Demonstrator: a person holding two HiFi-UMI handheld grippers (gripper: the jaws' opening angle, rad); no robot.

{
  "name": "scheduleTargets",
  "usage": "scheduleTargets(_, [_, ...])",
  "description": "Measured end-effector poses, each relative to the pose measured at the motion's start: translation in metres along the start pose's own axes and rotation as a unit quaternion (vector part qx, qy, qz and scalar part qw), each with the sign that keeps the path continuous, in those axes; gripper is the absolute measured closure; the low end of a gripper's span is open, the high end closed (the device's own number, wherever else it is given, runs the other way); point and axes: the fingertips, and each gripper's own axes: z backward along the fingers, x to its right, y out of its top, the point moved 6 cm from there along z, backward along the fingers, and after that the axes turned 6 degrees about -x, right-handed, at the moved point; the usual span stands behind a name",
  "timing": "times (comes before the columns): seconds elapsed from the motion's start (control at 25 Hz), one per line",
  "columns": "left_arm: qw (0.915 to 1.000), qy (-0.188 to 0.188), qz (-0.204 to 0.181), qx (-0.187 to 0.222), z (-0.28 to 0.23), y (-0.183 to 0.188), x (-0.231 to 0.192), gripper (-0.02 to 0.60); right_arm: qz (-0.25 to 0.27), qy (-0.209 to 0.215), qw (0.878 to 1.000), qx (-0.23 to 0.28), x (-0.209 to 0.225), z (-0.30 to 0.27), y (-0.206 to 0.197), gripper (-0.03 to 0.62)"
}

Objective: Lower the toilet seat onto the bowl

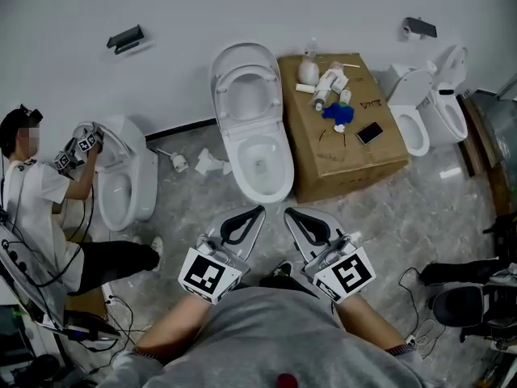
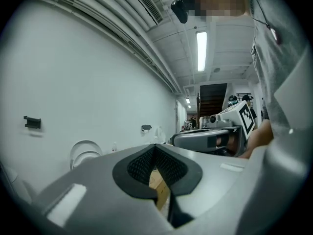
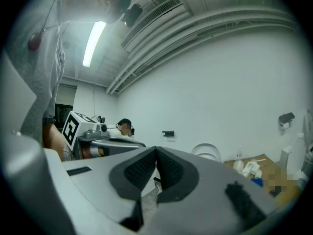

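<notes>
A white toilet stands against the far wall, its bowl (image 1: 260, 162) uncovered. Its seat (image 1: 246, 95) and lid stand upright, leaning back on the wall. The raised seat also shows as a white ring in the left gripper view (image 2: 84, 154) and in the right gripper view (image 3: 208, 152). My left gripper (image 1: 255, 212) and right gripper (image 1: 289, 212) hang side by side just short of the bowl's front, pointing level toward it. Both are shut with nothing between the pads, as seen on the left gripper (image 2: 154, 147) and the right gripper (image 3: 156, 150).
A cardboard box (image 1: 347, 148) with bottles and a phone sits right of the toilet, and another toilet (image 1: 422, 115) stands beyond it. At left a person (image 1: 36, 200) works on a third toilet (image 1: 128, 180). A paper roll (image 1: 179, 162) and tissue (image 1: 210, 164) lie on the floor.
</notes>
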Motion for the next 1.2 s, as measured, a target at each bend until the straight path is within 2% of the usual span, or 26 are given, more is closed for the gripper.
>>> scheduleTargets(0.32, [0.9998, 0.017, 0.010, -0.011, -0.030, 0.001, 0.012, 0.573, -0.009, 0.014, 1.000, 0.004, 0.038, 0.008, -0.005, 0.579])
scheduleTargets(0.48, [0.9993, 0.021, 0.023, -0.019, -0.037, -0.001, 0.003, 0.573, -0.011, 0.014, 1.000, -0.001, 0.051, -0.002, -0.007, 0.579])
scheduleTargets(0.64, [0.9996, 0.023, 0.012, -0.013, -0.048, -0.008, -0.017, 0.572, -0.011, 0.018, 1.000, -0.010, 0.063, -0.019, -0.013, 0.579])
scheduleTargets(0.96, [0.9994, 0.023, 0.023, -0.008, -0.071, -0.005, -0.075, 0.573, -0.003, 0.024, 0.999, -0.024, 0.091, -0.074, -0.003, 0.579])
scheduleTargets(1.08, [0.9987, 0.024, 0.041, -0.018, -0.078, -0.004, -0.096, 0.573, -0.004, 0.026, 0.999, -0.027, 0.101, -0.096, -0.001, 0.579])
scheduleTargets(1.2, [0.9990, 0.022, 0.035, -0.016, -0.084, -0.006, -0.120, 0.573, -0.001, 0.029, 0.999, -0.032, 0.107, -0.119, 0.000, 0.579])
